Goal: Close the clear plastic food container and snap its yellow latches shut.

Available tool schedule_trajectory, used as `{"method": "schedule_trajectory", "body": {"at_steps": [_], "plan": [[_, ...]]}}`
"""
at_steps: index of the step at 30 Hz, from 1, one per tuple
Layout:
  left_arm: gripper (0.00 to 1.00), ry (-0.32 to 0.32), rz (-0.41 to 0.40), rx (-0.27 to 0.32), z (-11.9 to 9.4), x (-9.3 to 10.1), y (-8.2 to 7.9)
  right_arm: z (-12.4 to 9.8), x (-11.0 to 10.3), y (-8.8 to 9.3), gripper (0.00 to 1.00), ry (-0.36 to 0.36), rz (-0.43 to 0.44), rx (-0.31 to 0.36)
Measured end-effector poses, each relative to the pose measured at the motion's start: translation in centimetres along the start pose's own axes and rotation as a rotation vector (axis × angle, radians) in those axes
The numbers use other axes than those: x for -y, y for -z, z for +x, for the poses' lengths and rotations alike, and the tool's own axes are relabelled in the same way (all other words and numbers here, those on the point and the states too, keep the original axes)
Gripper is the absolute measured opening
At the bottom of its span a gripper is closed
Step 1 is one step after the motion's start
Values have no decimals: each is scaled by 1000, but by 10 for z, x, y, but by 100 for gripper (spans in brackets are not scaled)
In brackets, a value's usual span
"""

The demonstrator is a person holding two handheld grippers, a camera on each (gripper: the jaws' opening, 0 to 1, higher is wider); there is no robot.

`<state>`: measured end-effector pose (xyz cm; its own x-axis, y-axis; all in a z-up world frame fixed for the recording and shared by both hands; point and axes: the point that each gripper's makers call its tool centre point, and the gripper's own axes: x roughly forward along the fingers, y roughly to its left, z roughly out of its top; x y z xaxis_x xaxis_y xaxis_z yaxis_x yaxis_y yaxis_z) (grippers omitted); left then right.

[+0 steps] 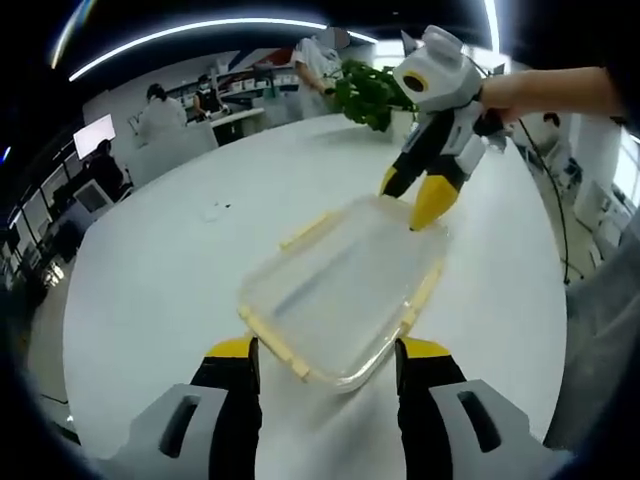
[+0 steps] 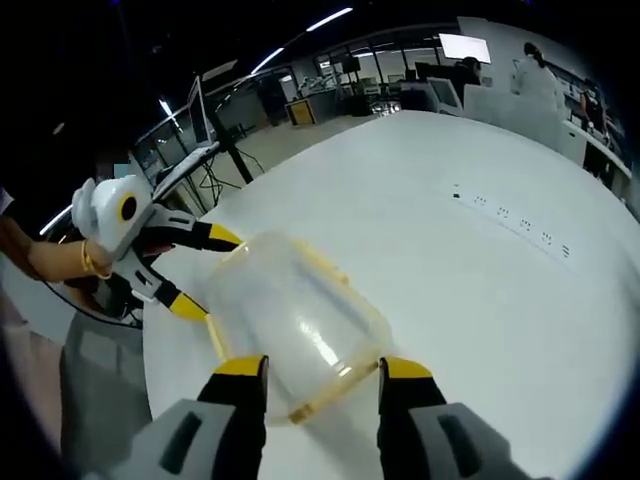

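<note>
Two yellow-tipped jaws of the left gripper stand apart, one clear container just beyond them on the white table. From the right gripper view, the right gripper straddles the container's near end, spread.

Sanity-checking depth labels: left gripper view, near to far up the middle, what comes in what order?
Left tool → clear container → right tool → green plant → people at back benches.
</note>
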<state>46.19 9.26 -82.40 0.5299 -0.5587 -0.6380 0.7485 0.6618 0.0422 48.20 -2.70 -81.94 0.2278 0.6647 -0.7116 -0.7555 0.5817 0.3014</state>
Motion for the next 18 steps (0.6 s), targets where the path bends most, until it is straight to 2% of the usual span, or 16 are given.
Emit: {"method": "schedule_trajectory", "body": {"at_steps": [5, 10, 18], "plan": [[52, -2, -2, -5, -1, 0, 1, -1, 0, 0, 42, 9, -23, -17], [58, -4, -33, -9, -6, -2, 5, -3, -5, 3, 45, 9, -49, -25], [59, -30, -48, 8, -25, -5, 6, -17, -15, 6, 50, 38, -31, 16]]}}
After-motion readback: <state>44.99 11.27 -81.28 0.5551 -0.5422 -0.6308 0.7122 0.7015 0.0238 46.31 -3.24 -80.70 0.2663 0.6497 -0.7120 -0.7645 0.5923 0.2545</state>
